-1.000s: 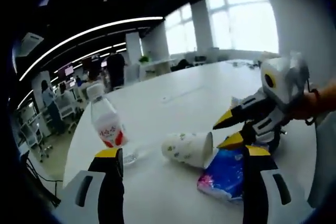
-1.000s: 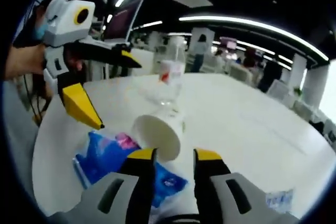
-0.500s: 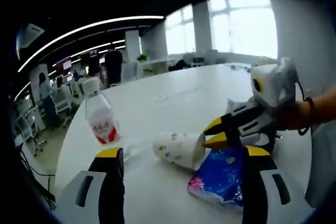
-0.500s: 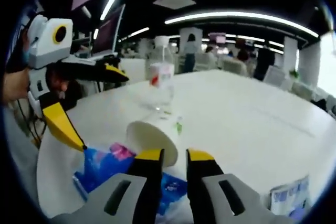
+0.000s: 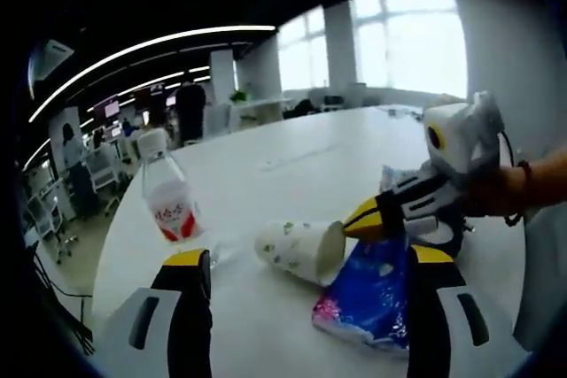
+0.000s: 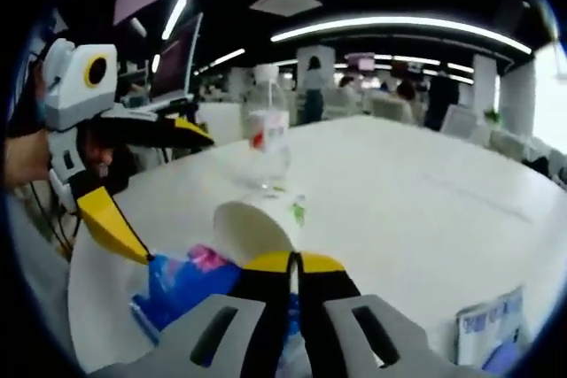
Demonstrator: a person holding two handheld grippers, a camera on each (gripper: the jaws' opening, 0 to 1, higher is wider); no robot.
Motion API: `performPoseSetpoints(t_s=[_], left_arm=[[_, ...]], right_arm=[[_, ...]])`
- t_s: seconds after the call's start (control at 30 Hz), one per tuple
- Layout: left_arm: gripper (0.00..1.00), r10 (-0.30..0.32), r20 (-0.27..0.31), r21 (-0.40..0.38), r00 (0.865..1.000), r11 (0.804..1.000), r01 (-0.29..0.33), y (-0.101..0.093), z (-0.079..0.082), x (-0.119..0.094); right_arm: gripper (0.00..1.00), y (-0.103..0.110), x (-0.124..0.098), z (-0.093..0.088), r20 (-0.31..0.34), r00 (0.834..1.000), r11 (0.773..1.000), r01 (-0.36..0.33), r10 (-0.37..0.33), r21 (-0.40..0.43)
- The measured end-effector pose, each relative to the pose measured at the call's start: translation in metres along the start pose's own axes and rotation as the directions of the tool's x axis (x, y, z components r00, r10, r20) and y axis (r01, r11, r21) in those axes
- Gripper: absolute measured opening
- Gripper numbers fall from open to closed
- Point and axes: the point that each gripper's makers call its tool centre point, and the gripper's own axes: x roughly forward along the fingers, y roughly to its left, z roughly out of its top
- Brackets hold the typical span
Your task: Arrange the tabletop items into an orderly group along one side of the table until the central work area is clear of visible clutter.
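Observation:
A white paper cup (image 5: 297,250) with a green print lies on its side on the white table (image 5: 292,165), mouth toward a blue snack packet (image 5: 363,298). My right gripper (image 5: 350,228) comes in from the right and is shut on the cup's rim. In the right gripper view its jaws (image 6: 293,262) meet at the rim of the cup (image 6: 248,226), with the blue packet (image 6: 182,285) to the left. A clear bottle (image 5: 168,201) with a red label stands upright beyond. My left gripper (image 5: 307,257) is open wide, straddling the cup and packet without touching them.
In the right gripper view the open left gripper (image 6: 177,199) hangs at the left, the bottle (image 6: 266,143) stands behind the cup, and a pale printed packet (image 6: 487,329) lies at the lower right. Desks, chairs and people fill the office beyond the table.
My right gripper's jaws went from a narrow gap to shut at the cup's rim. The left gripper stayed open; its view shifted slightly.

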Motion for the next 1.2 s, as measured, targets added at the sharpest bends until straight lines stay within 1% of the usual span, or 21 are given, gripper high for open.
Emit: performPoseSetpoints(t_s=[0.23, 0.33, 0.47, 0.57, 0.6, 0.63, 0.67, 0.7, 0.8, 0.83, 0.9, 0.93, 1.0, 1.03, 1.07, 1.13, 1.2], left_arm=[[0.88, -0.003, 0.007, 0.007, 1.000, 1.000, 0.003, -0.003, 0.002, 0.000], [0.88, -0.002, 0.006, 0.008, 1.000, 1.000, 0.002, -0.003, 0.002, 0.000], [0.88, -0.002, 0.007, 0.014, 1.000, 1.000, 0.002, -0.004, 0.002, 0.000], [0.88, 0.000, 0.008, 0.027, 1.000, 1.000, 0.000, -0.004, 0.002, 0.001], [0.88, 0.000, 0.009, 0.035, 1.000, 0.999, -0.001, -0.004, 0.002, 0.001], [0.87, 0.001, 0.009, 0.039, 1.000, 0.999, -0.002, -0.004, 0.002, 0.001], [0.87, 0.002, 0.009, 0.042, 1.000, 0.999, -0.002, -0.004, 0.001, 0.002], [0.87, 0.006, 0.007, 0.047, 1.000, 0.999, -0.006, -0.003, 0.000, 0.001], [0.86, 0.012, 0.019, 0.069, 1.000, 0.998, -0.013, -0.002, 0.002, 0.000], [0.85, 0.014, 0.029, 0.073, 0.999, 0.997, -0.016, -0.002, 0.003, 0.000], [0.84, 0.011, 0.056, 0.084, 0.998, 0.996, -0.016, -0.002, 0.008, -0.001], [0.83, 0.008, 0.096, 0.096, 0.995, 0.995, -0.017, -0.003, 0.014, -0.001], [0.82, -0.002, 0.154, 0.122, 0.988, 0.992, -0.017, -0.005, 0.024, -0.004], [0.82, -0.009, 0.177, 0.138, 0.984, 0.990, -0.016, -0.007, 0.028, -0.005], [0.82, -0.013, 0.195, 0.154, 0.981, 0.988, -0.017, -0.008, 0.031, -0.006], [0.80, -0.013, 0.201, 0.177, 0.979, 0.984, -0.023, -0.011, 0.032, -0.007], [0.77, -0.024, 0.211, 0.209, 0.977, 0.978, -0.021, -0.013, 0.035, -0.008]], right_arm=[[0.00, 0.000, -0.008, 0.018, 0.057, 0.998, 0.995, -0.011, 0.005, 0.102], [0.00, 0.000, -0.011, 0.022, 0.066, 0.998, 0.991, -0.020, 0.012, 0.131], [0.00, 0.001, -0.017, 0.027, 0.082, 0.996, 0.981, -0.039, 0.024, 0.192], [0.00, 0.001, -0.020, 0.033, 0.099, 0.995, 0.976, -0.049, 0.029, 0.210], [0.00, 0.003, -0.023, 0.038, 0.113, 0.993, 0.969, -0.065, 0.039, 0.240], [0.00, 0.003, -0.023, 0.039, 0.117, 0.992, 0.966, -0.070, 0.042, 0.248], [0.00, 0.004, -0.025, 0.042, 0.125, 0.991, 0.959, -0.079, 0.046, 0.272], [0.00, 0.007, -0.028, 0.045, 0.133, 0.989, 0.945, -0.097, 0.058, 0.312], [0.00, 0.008, -0.034, 0.051, 0.139, 0.988, 0.939, -0.109, 0.066, 0.326], [0.00, 0.011, -0.038, 0.052, 0.133, 0.988, 0.923, -0.120, 0.076, 0.364], [0.00, 0.014, -0.042, 0.056, 0.145, 0.985, 0.904, -0.143, 0.092, 0.402], [0.00, 0.015, -0.047, 0.059, 0.149, 0.984, 0.894, -0.153, 0.098, 0.421], [0.00, 0.015, -0.054, 0.064, 0.153, 0.983, 0.894, -0.157, 0.100, 0.421], [0.00, 0.016, -0.057, 0.065, 0.152, 0.983, 0.887, -0.161, 0.104, 0.432], [0.00, 0.019, -0.061, 0.068, 0.153, 0.982, 0.864, -0.174, 0.114, 0.472], [0.00, 0.020, -0.068, 0.074, 0.162, 0.979, 0.839, -0.192, 0.126, 0.509], [0.00, 0.020, -0.075, 0.077, 0.158, 0.979, 0.825, -0.195, 0.129, 0.530]])
